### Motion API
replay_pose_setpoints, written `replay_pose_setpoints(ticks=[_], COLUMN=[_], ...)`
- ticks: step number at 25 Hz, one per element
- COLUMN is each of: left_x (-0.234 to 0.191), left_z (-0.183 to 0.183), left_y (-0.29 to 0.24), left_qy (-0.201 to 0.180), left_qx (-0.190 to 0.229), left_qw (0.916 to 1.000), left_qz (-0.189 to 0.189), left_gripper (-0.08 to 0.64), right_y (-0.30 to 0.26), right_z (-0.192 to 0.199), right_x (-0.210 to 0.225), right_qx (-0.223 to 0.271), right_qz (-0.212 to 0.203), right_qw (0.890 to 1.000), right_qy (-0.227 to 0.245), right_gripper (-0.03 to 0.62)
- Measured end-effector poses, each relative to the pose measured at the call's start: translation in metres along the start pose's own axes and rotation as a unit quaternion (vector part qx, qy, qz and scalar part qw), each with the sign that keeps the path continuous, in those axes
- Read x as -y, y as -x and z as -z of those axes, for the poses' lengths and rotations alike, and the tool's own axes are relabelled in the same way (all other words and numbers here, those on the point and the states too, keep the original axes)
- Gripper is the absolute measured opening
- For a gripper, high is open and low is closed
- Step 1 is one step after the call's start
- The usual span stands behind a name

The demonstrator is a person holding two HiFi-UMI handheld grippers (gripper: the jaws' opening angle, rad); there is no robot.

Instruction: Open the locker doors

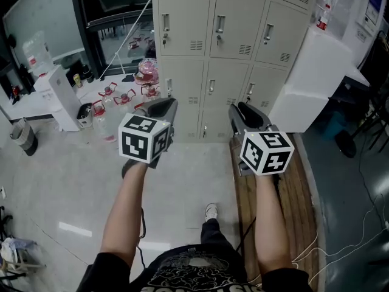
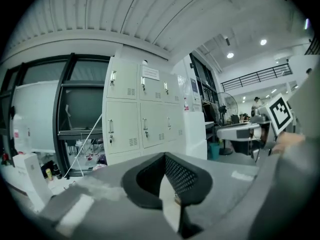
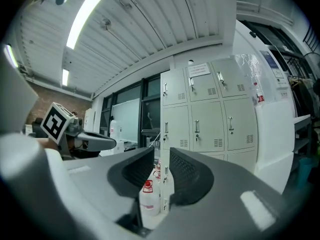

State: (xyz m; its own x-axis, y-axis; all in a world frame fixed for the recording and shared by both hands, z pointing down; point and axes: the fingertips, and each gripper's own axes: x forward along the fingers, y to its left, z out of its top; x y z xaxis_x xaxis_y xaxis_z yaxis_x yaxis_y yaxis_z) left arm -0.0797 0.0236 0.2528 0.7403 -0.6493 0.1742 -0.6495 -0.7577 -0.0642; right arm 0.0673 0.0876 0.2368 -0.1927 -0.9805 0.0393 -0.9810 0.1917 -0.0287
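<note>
The left gripper (image 2: 163,157) has its jaws closed together at the tips and holds nothing. The right gripper (image 3: 161,156) has its jaws a narrow slot apart and is also empty; only distant floor and jugs show through the slot. Each gripper carries a marker cube (image 1: 144,139) printed with bold black-and-white square patterns, with no words on them.

Under the person's right forearm lies a wooden platform (image 1: 298,193), running towards the lockers. On the pale floor to the left, near the foot of the lockers, stands a cluster of clear jugs (image 1: 108,96) with red caps and red labels, the print too small to read. Further left is a white water dispenser (image 1: 61,96).

The lockers (image 1: 234,23) stand ahead of both grippers, well apart from them: cream metal doors in rows, each with a vertical handle and a vent, all shut. A paper notice (image 3: 199,69) is stuck on a top-row door, its writing illegible. A white cabinet (image 1: 316,72) stands against the lockers' right side, with a red-capped bottle (image 1: 324,17) on top.
</note>
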Motion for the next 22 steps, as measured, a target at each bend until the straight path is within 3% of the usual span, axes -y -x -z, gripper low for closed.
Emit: replay_pose_setpoints(ticks=[12,22], left_x=[-0.032,-0.056], left_z=[-0.006,-0.02], left_y=[-0.081,-0.156], left_qy=[-0.003,-0.027], left_qx=[-0.022,-0.04], left_qw=[0.9996,0.9973], left_qz=[-0.017,-0.055], left_gripper=[0.003,0.003], right_y=[-0.073,-0.132], right_z=[0.0,-0.014], right_x=[0.06,0.119], right_qx=[-0.003,-0.001], right_qz=[-0.02,-0.037], right_qw=[1.0,0.999], right_qy=[-0.001,0.001], right_gripper=[0.169,0.223])
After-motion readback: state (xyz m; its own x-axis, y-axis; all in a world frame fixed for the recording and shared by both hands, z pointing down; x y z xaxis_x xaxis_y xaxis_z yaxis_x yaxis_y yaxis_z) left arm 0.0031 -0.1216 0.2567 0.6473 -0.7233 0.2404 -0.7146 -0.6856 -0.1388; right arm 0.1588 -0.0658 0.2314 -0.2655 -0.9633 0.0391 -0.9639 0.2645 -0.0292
